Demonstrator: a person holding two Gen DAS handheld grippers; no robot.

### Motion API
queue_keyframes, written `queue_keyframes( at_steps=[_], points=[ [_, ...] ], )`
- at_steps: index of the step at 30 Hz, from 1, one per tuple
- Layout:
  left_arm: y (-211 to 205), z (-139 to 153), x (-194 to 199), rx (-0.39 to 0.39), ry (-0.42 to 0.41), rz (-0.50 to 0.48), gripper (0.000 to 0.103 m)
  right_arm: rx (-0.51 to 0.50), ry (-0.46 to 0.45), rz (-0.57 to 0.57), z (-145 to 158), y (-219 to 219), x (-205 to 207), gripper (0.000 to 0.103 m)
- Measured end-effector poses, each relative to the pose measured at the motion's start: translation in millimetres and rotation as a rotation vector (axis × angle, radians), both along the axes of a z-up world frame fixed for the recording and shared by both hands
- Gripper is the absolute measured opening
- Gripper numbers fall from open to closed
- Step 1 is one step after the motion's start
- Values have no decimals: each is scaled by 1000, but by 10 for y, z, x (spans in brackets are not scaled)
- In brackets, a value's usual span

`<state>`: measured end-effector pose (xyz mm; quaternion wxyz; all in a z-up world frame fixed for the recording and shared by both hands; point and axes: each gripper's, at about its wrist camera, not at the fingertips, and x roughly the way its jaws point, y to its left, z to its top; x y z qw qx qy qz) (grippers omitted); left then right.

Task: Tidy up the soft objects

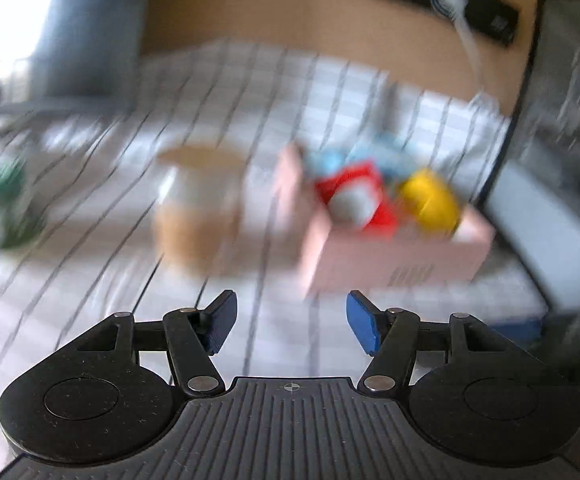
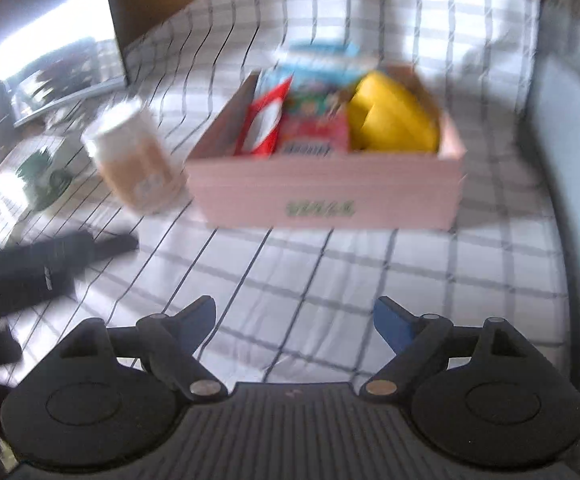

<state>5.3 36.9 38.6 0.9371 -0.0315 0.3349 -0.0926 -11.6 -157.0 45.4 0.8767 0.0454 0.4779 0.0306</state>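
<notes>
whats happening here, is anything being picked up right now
Nothing is held right now. A person's left gripper and right gripper both hover with jaws open and empty above the checked white cloth. Ahead sits a pink cardboard box already holding a yellow soft item and red packets, with a beige jar beside it.

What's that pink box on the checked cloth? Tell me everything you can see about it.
The pink box is an open-topped rectangular carton, probably cardboard, standing upright on the checked cloth. Blurred green lettering marks its front wall. Inside sit a yellow item, a red-and-white packet and blue packaging. Neither gripper touches it.
</notes>
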Motion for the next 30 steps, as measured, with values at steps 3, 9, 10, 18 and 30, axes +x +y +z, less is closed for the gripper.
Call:
queue_keyframes(
  at_steps=[3, 9, 10, 18, 30],
  points=[
    [18, -244, -66, 34, 60, 55, 66, 14, -7, 48, -111, 65, -10, 98],
    [-109, -329, -134, 102, -4, 124, 67, -183, -38, 64, -246, 190, 23, 103],
    [-137, -340, -145, 115, -14, 132, 67, -175, -45, 60, -254, 166, 29, 103],
    [-259, -399, -174, 145, -20, 160, 74, -168, -97, 89, -304, -4, 88, 103],
    [-258, -394, -163, 147, -17, 168, 74, -159, -181, 82, -337, -73, -3, 103]
  ],
)
